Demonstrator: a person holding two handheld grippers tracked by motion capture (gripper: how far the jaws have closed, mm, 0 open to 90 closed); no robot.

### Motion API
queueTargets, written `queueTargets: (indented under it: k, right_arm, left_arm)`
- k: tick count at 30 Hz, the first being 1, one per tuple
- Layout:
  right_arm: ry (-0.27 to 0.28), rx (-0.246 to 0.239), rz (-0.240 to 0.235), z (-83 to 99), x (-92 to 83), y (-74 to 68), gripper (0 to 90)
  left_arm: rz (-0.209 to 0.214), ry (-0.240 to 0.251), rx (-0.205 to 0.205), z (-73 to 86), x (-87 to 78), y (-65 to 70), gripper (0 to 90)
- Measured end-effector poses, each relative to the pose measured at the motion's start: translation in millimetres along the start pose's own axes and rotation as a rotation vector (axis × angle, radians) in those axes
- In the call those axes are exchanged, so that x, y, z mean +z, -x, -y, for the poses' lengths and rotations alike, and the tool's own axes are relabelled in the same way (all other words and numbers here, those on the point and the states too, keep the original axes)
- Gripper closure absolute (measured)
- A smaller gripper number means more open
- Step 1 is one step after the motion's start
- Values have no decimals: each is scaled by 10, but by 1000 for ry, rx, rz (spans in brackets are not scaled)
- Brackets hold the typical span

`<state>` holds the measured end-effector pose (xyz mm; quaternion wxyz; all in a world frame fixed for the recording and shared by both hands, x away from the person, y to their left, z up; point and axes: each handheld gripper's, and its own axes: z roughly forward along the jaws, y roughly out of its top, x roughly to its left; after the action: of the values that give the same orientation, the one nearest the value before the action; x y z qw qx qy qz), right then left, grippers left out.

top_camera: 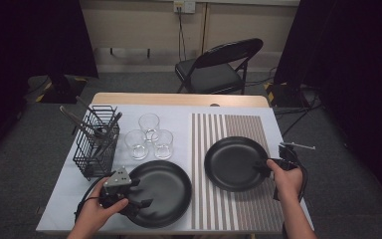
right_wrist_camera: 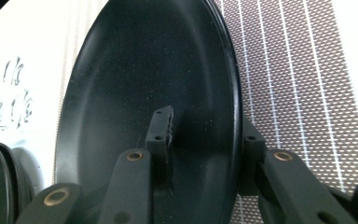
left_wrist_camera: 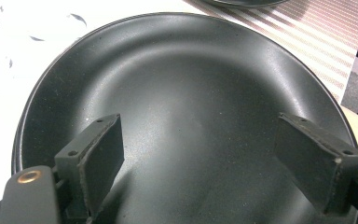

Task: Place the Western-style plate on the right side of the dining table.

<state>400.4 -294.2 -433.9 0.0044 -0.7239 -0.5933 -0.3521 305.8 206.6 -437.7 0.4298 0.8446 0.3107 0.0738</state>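
Straddling the rim of a black plate [top_camera: 235, 163] on the striped mat [top_camera: 238, 209], right gripper [top_camera: 267, 166] jaws either side of the edge, a gap at the inner pad, left gripper [top_camera: 142, 202] spread wide over a second plate [top_camera: 166, 191], glasses [top_camera: 149, 137] and a wire rack [top_camera: 97, 142] behind.

Right plate [top_camera: 234, 162] on mat [top_camera: 234, 209]; left plate [top_camera: 161, 191] beside it; glasses [top_camera: 149, 137], rack [top_camera: 97, 142] set behind.

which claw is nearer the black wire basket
Left. The left claw hovers over the near black plate, just in front of the wire basket. The right claw straddles the rim of the far plate on the striped mat, across the table.
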Motion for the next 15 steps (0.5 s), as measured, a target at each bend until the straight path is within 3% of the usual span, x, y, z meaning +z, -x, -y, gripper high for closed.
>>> queueTargets:
  k: [8, 15]
  right_arm:
    - [5, -38, 32, 9, 12, 2, 634]
    - [8, -34, 33, 29, 21, 33, 634]
  left_arm:
    - [1, -1, -2, 2, 3, 4, 160]
    - [0, -4, -1, 3, 12, 7, 160]
